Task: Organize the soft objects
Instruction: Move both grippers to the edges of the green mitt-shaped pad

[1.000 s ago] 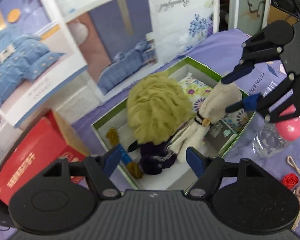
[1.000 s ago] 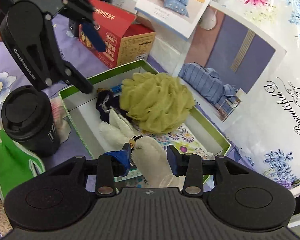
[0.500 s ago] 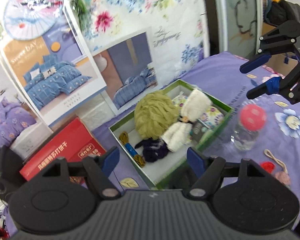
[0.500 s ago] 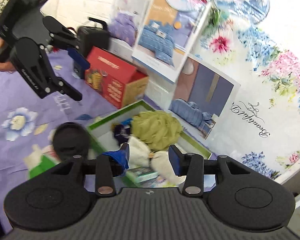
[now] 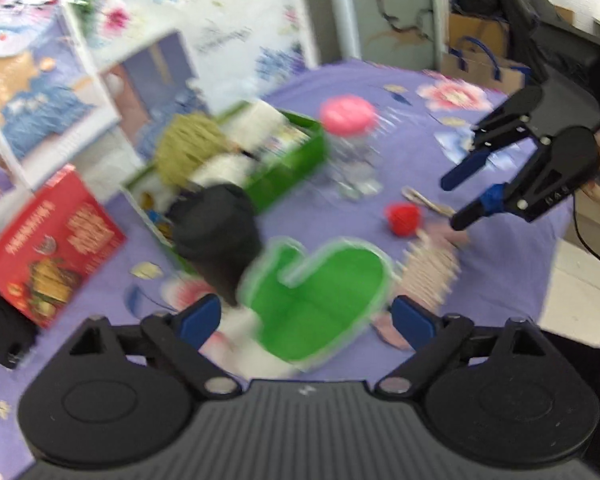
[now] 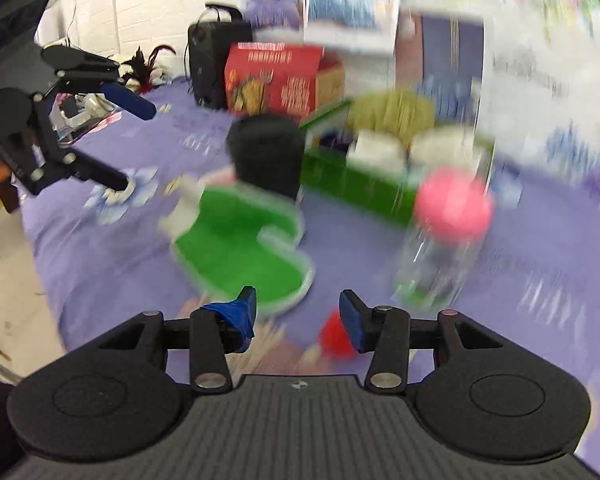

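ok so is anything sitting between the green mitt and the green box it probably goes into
Yes. The black cup stands between the green mitt and the near corner of the green box. Both grippers are open, holding nothing.

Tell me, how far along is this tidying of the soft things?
Partly done. The green box already holds the yellow-green pouf and the white plush pieces. Nothing is in hand: the left gripper and the right gripper are both open and empty. The green mitt and the small red piece lie on the purple cloth, outside the box.
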{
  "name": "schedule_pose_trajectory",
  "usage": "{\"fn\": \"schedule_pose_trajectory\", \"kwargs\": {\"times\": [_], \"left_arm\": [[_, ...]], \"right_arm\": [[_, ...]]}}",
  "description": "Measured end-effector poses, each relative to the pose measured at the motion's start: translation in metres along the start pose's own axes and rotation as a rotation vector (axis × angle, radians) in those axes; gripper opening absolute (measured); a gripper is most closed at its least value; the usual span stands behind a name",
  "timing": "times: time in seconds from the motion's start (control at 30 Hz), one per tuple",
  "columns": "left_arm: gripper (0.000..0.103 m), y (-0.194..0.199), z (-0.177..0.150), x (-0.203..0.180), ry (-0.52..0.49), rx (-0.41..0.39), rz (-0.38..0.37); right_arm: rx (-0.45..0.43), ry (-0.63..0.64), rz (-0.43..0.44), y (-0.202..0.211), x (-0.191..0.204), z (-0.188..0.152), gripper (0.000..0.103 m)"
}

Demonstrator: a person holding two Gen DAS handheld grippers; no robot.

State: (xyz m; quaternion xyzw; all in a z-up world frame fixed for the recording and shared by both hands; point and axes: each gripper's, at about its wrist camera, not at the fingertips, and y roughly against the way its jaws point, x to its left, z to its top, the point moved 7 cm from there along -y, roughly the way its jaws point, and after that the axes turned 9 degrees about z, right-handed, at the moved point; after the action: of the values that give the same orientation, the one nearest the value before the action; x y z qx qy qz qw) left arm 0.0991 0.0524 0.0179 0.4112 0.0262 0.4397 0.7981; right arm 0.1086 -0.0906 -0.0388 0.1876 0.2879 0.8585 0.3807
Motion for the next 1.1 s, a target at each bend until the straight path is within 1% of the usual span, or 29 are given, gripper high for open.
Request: {"fn": "schedule_pose_trajectory", "kwargs": {"times": [0.07, 0.13, 0.2, 0.3, 0.4, 0.53, 0.6, 0.73, 0.87, 0.93, 0.97, 1.03, 1.1], "left_arm": [[0.093, -0.009, -0.011, -0.021, -0.027, 0.020, -0.021], [0.093, -0.020, -0.019, -0.041, -0.047, 0.044, -0.055], [0.093, -0.032, -0.023, -0.058, -0.068, 0.066, -0.085], [0.093, -0.049, -0.021, -0.075, -0.115, 0.080, -0.104], [0.093, -0.064, -0.014, -0.083, -0.130, 0.090, -0.150], [0.093, -0.078, -0.005, -0.085, -0.138, 0.104, -0.171], [0.093, -0.082, -0.004, -0.084, -0.135, 0.103, -0.182], [0.093, -0.084, -0.002, -0.074, -0.115, 0.105, -0.158], [0.093, -0.078, -0.005, -0.053, -0.080, 0.112, -0.096], [0.093, -0.068, -0.008, -0.039, -0.068, 0.099, -0.053], [0.093, -0.064, -0.010, -0.030, -0.064, 0.091, -0.023], [0.093, -0.053, -0.013, -0.015, -0.060, 0.078, 0.038], [0.093, -0.048, -0.015, 0.001, -0.060, 0.080, 0.081]], "right_arm": [[0.016, 0.009, 0.011, -0.002, 0.006, -0.017, 0.030], [0.032, 0.030, 0.020, -0.003, 0.009, -0.026, 0.031], [0.048, 0.060, 0.036, -0.006, 0.010, -0.030, 0.031], [0.049, 0.164, 0.060, -0.009, 0.010, -0.028, 0.031], [0.075, 0.248, 0.127, -0.016, 0.007, -0.020, 0.031], [0.138, 0.326, 0.206, -0.030, 0.006, -0.014, 0.032], [0.160, 0.338, 0.246, -0.035, 0.006, -0.012, 0.032], [0.169, 0.337, 0.275, -0.041, 0.005, -0.008, 0.033], [0.106, 0.281, 0.272, -0.047, 0.001, 0.004, 0.034], [0.079, 0.243, 0.211, -0.054, -0.004, 0.012, 0.035], [0.079, 0.212, 0.188, -0.059, -0.006, 0.015, 0.035], [0.079, 0.150, 0.166, -0.068, -0.008, 0.019, 0.035], [0.076, 0.132, 0.157, -0.074, -0.008, 0.020, 0.036]]}}
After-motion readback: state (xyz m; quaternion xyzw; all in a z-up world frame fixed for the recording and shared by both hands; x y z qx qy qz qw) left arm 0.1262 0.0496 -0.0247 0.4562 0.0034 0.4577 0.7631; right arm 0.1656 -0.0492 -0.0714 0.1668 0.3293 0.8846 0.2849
